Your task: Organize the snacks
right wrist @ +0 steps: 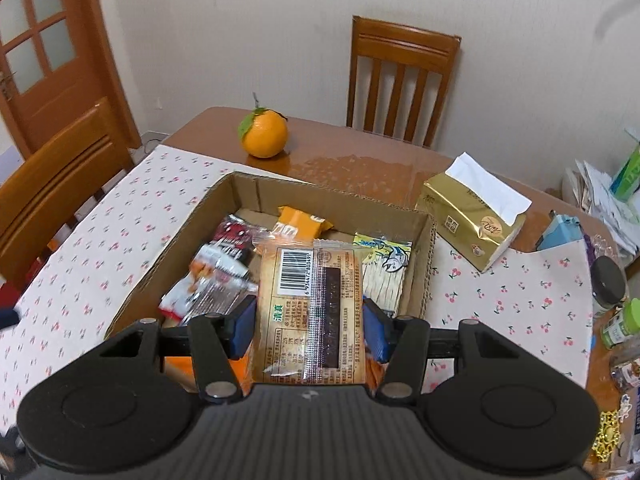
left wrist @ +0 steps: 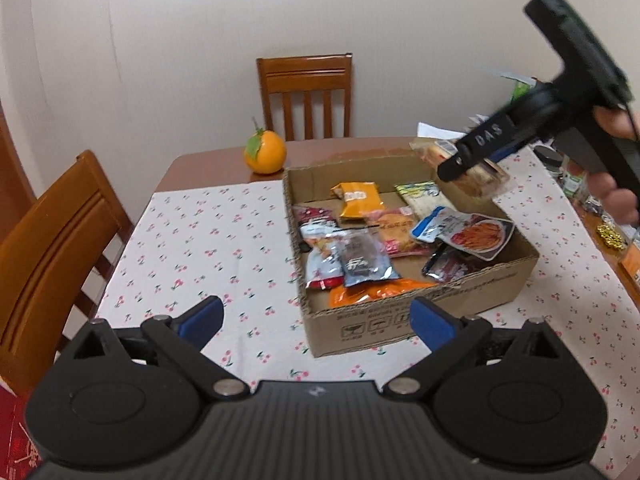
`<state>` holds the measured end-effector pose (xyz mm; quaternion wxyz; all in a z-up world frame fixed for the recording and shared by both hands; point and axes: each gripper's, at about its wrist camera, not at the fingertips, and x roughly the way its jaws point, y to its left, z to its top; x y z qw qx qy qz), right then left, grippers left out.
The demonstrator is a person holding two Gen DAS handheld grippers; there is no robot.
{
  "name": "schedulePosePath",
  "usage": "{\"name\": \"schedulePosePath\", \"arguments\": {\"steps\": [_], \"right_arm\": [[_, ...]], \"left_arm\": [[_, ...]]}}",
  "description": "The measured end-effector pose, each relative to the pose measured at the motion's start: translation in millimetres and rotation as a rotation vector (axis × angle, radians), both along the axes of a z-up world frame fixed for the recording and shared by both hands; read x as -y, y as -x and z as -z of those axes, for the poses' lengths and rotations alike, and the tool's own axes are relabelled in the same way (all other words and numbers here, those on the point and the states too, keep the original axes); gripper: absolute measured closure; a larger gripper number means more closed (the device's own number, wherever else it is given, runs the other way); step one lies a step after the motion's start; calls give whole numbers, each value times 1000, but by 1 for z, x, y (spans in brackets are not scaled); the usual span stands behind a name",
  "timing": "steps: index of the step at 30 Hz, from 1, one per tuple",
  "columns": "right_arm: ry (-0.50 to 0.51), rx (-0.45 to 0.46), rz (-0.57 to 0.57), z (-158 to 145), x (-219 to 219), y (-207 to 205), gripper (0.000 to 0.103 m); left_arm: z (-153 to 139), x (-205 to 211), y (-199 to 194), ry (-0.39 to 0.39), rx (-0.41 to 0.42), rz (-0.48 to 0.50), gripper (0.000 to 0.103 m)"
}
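An open cardboard box (left wrist: 384, 326) stands on the cherry-print cloth with several snack packets (left wrist: 360, 258) lying in it. My left gripper (left wrist: 316, 320) is open wide at the box's near left corner, with nothing between its blue pads (left wrist: 202, 318). In the left wrist view my right gripper (left wrist: 468, 168), held by a hand (left wrist: 618, 196), hovers above the box's far right corner. It is shut on a tan snack packet (left wrist: 430, 148). The right wrist view shows that packet (right wrist: 310, 300), barcode side up, clamped by its edges in my right gripper (right wrist: 310, 322) above the box (right wrist: 160, 256).
An orange (left wrist: 265, 152) with a leaf sits on the bare wood behind the box. A gold tissue pack (right wrist: 472, 220) lies right of the box. Jars (right wrist: 608, 284) and papers crowd the table's right edge. Wooden chairs (left wrist: 306, 92) stand at the far and left sides.
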<state>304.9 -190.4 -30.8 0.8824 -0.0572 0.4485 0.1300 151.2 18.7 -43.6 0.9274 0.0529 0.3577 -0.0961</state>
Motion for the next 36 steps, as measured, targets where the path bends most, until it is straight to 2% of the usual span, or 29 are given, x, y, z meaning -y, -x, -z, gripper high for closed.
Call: {"name": "schedulePosePath", "arguments": {"steps": [8, 12, 16, 18, 23, 30, 36], "right_arm": [[37, -20, 21, 20, -9, -56, 43], [62, 4, 33, 25, -15, -75, 42], [69, 32, 39, 25, -15, -79, 9], [73, 36, 53, 23, -11, -74, 6], [54, 15, 114, 12, 3, -50, 2], [96, 2, 228, 1, 14, 25, 0], [111, -21, 332, -5, 18, 89, 0]], "left_arm": [[9, -12, -2, -7, -31, -58, 4], [11, -15, -5, -11, -44, -85, 4], [11, -15, -7, -8, -47, -93, 4], [10, -16, -9, 0, -49, -93, 4], [3, -12, -12, -6, -37, -98, 4], [-12, 0, -14, -28, -27, -63, 4], [-30, 11, -18, -18, -91, -92, 4]]}}
